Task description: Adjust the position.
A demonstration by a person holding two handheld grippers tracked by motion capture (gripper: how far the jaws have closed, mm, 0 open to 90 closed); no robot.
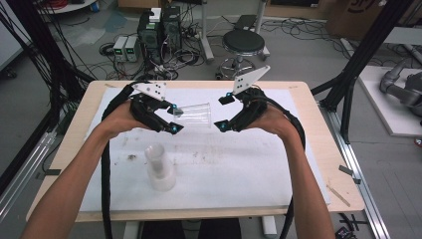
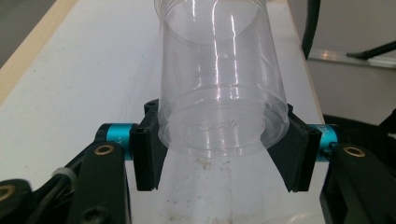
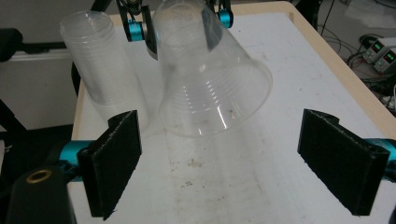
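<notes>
A clear plastic cup (image 1: 195,114) hangs sideways above the white mat (image 1: 249,164), its base pinched between the jaws of my left gripper (image 1: 175,118). In the left gripper view the cup (image 2: 219,84) points away from the camera, and the left gripper (image 2: 222,149) is shut on its bottom rim. My right gripper (image 1: 224,112) stands open just right of the cup's mouth, not touching it. In the right gripper view the cup's mouth (image 3: 210,79) faces the open right gripper (image 3: 219,163). A stack of clear cups (image 1: 159,167) stands upside down at the front left of the mat, also seen as the stack (image 3: 105,65).
The mat covers most of a wooden table (image 1: 328,149) and carries small stains near its middle. Beyond the far edge are a black stool (image 1: 243,44), computer boxes (image 1: 159,30) and tangled cables on the floor. Black frame posts (image 1: 363,55) rise at the right.
</notes>
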